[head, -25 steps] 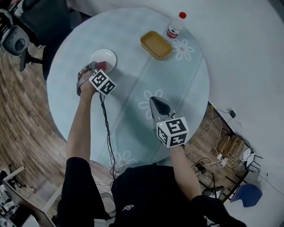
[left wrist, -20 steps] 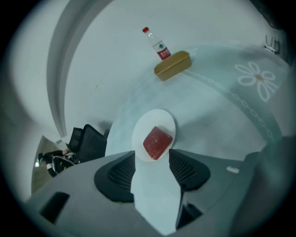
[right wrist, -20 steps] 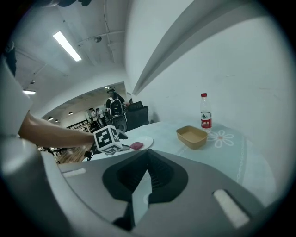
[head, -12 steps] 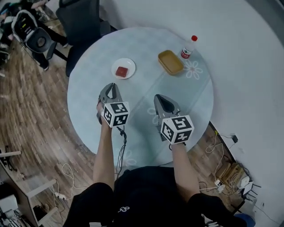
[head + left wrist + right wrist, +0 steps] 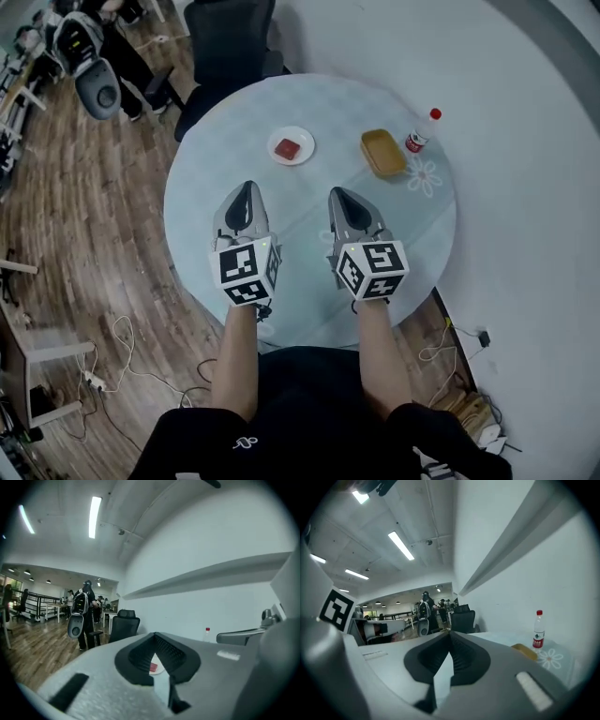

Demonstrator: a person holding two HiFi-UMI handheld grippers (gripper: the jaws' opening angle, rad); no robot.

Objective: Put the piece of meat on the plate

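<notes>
A red piece of meat (image 5: 288,148) lies on a small white plate (image 5: 292,136) at the far side of the round pale table (image 5: 197,197). Both grippers hang side by side high above the near half of the table, pointing level toward the far side. My left gripper (image 5: 246,190) is shut with nothing in it; through the notch behind its tips the left gripper view shows the meat (image 5: 153,668) on the plate (image 5: 158,670). My right gripper (image 5: 339,194) is shut and empty too, its tips (image 5: 449,632) touching.
A yellow tray (image 5: 382,153) and a red-capped bottle (image 5: 419,134) stand at the far right of the table; the bottle (image 5: 538,630) also shows in the right gripper view. A dark office chair (image 5: 225,47) stands beyond the table. Wooden floor with cables lies at left.
My left gripper has let go of the meat on the plate, pulled back toward me, risen and shut. The right gripper has risen too. The table looks smaller as the view climbed.
</notes>
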